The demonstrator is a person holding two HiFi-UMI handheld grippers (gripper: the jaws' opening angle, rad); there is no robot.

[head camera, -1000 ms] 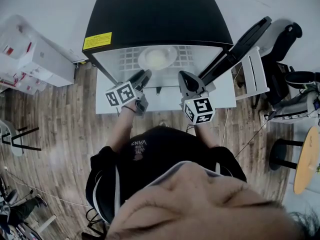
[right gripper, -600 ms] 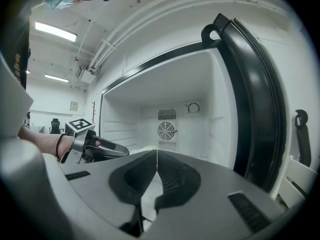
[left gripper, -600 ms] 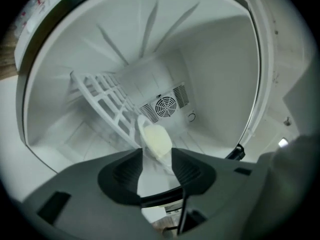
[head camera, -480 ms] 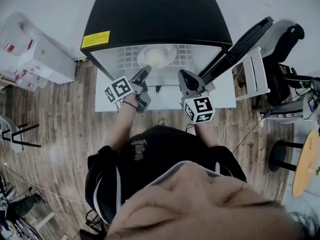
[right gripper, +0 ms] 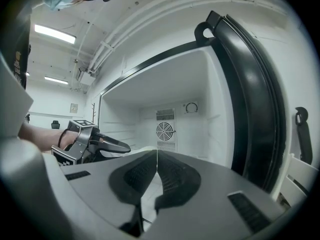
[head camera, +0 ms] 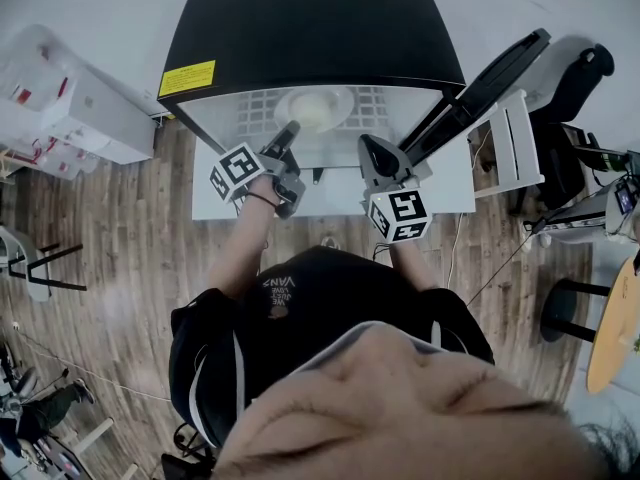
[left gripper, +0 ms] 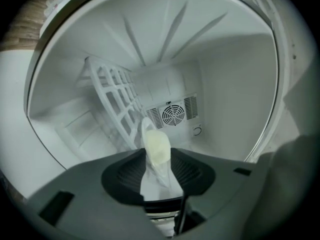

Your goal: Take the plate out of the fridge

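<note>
Two hand-held grippers reach toward the open fridge (head camera: 310,18), whose black door (head camera: 480,78) swings out to the person's right. One white plate (head camera: 315,111) with a pale yellow centre sits on the white wire shelf (head camera: 258,118) inside, near the front edge. The left hand-held gripper (head camera: 291,128) is rolled onto its side and pushed in at the plate's near-left rim. In its own view the jaws stand apart, one on either side of that rim, and the plate (left gripper: 157,149) rises edge-on out of the gap in front of the round fan grille (left gripper: 173,114) on the back wall. The right hand-held gripper (head camera: 367,148) hangs just outside the fridge opening, beside the door, well clear of the plate. Its jaws are together with nothing between them, the pads meeting in a thin line. Its view looks into the white interior, with the left hand-held gripper (right gripper: 107,145) at the left.
</note>
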